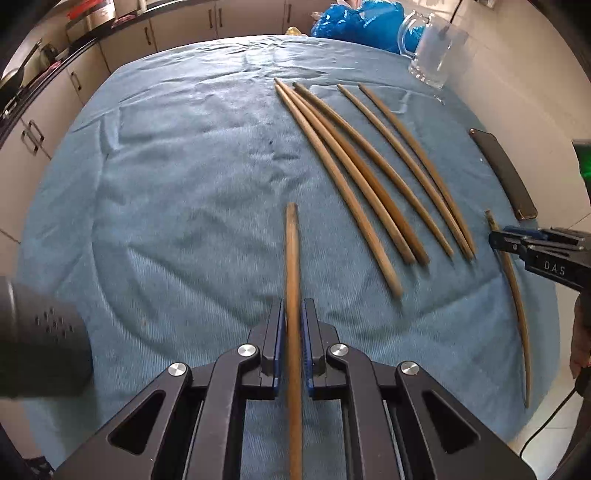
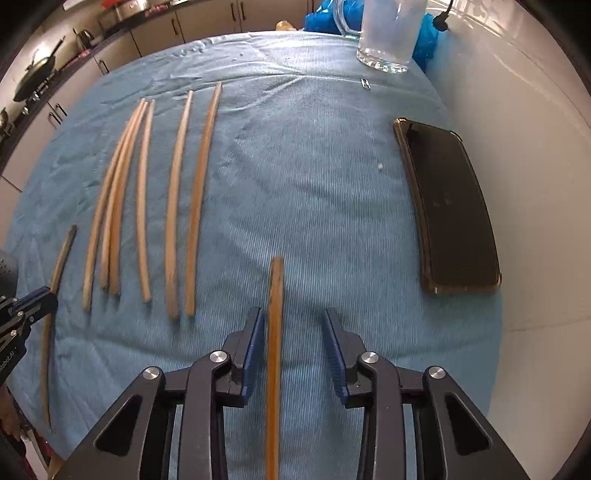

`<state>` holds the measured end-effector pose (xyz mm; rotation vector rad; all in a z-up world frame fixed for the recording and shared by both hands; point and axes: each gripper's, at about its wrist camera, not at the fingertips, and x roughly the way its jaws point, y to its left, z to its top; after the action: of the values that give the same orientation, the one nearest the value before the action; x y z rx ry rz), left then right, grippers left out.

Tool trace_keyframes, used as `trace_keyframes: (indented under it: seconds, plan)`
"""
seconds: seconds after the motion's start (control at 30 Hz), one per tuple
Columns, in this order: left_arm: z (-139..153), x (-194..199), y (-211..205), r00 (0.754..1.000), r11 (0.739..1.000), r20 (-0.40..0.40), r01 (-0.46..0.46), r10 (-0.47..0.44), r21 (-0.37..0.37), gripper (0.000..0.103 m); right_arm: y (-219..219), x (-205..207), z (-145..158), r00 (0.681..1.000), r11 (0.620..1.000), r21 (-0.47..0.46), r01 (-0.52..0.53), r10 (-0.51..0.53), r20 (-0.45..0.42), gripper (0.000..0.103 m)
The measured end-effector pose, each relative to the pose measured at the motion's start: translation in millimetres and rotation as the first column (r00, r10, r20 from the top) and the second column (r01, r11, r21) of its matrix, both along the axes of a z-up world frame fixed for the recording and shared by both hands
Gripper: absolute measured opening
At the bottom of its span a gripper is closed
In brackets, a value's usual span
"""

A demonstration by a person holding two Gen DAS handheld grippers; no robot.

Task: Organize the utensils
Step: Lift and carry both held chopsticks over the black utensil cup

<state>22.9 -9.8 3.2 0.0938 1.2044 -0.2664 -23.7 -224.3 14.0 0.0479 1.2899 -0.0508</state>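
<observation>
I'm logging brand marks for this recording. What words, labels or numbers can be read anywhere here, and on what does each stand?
"DAS": white letters on the black body of the right gripper, seen from the left wrist view.
White lettering on the left gripper at the right wrist view's left edge: too small and cut off to read.
Phone, glass mug, chopsticks: no text visible.

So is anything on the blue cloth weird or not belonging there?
Yes. A black phone lies on the blue cloth among the chopsticks, near its right edge, and it is no utensil. The five laid-out chopsticks are also unevenly spaced, with two touching.
</observation>
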Motion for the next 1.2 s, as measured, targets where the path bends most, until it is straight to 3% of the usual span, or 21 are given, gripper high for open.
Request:
trace_keyframes:
  seconds: [0.17,0.3,0.43,0.6,0.87,1.2]
  plan:
    - [1,11,-9,1.000,0.999,-0.001,0.027,-0.027,0.030,0.008,5,15,1,0.999,1.000,0.005,0.004,-0.004,-0.041,0.018]
    - [-1,26,-6,1.000,0.999,-0.028,-0.003,0.001,-0.050,0.008,10,18,1,0.999,1.000,0.004,-0.004,0.004,-0.045,0.008]
    - [0,25,4,0.999,0.996,-0.016,-0.034,0.033,-0.080,0.007,7,11,3,1.000,0.999,0.027,0.021,-0.021,0.000,0.008]
    - [24,0,15,0.995,0.991,0.079,-0.046,0.056,-0.124,0.007,6,-12,24,0.994,0.997,0.073,0.030,-0.038,0.106,0.008]
    - [81,-57,30,0.966,0.979,0.257,0.012,0.041,-0.202,0.007,18,-63,80,0.935,0.988,0.151,0.023,-0.075,0.347,0.008]
    - [124,-118,45,0.897,0.968,0.435,0.034,0.079,-0.247,0.007,45,-114,133,0.835,0.987,0.156,-0.027,-0.063,0.547,0.008]
